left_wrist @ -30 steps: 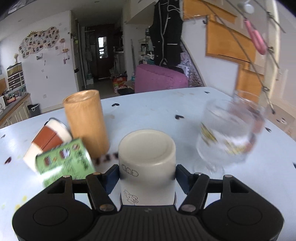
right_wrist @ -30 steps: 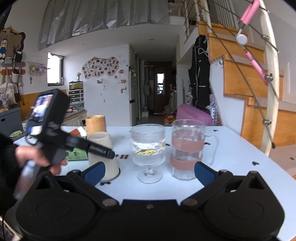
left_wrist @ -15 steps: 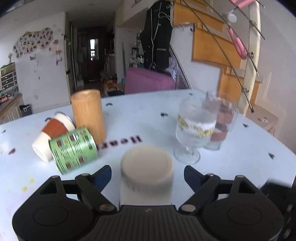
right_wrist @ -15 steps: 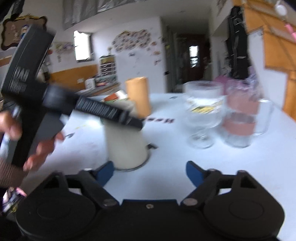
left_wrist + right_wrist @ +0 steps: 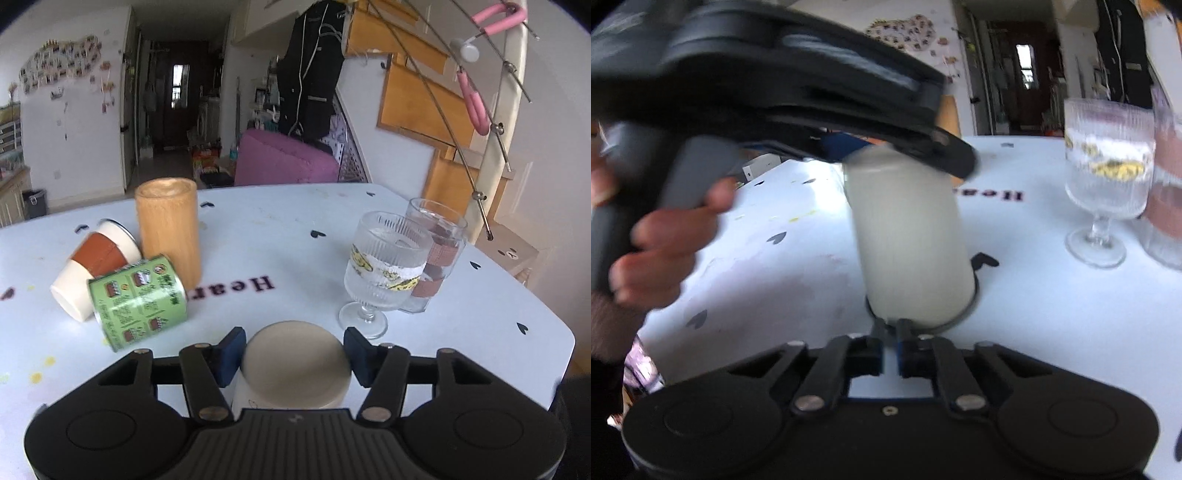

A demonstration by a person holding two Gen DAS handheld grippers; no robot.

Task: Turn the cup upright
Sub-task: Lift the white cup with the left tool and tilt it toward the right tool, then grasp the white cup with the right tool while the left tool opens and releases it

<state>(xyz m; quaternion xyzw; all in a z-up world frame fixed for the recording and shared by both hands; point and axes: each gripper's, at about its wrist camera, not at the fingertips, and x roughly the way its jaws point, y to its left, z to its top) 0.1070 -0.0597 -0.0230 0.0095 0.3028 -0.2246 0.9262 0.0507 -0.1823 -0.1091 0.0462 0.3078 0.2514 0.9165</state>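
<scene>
— On pale blue table (image 5: 258, 236): upside-down cream ceramic cup (image 5: 295, 363), flanked by left gripper (image 5: 293, 354), pads (image 5: 229, 354) apart, barely touching.
— Right gripper (image 5: 891, 356)?
— Nearly closed at cup's rim, holding nothing.

Soft even daylight, strong fisheye bending at edges, left view sharp, right view heavily motion-blurred
</scene>
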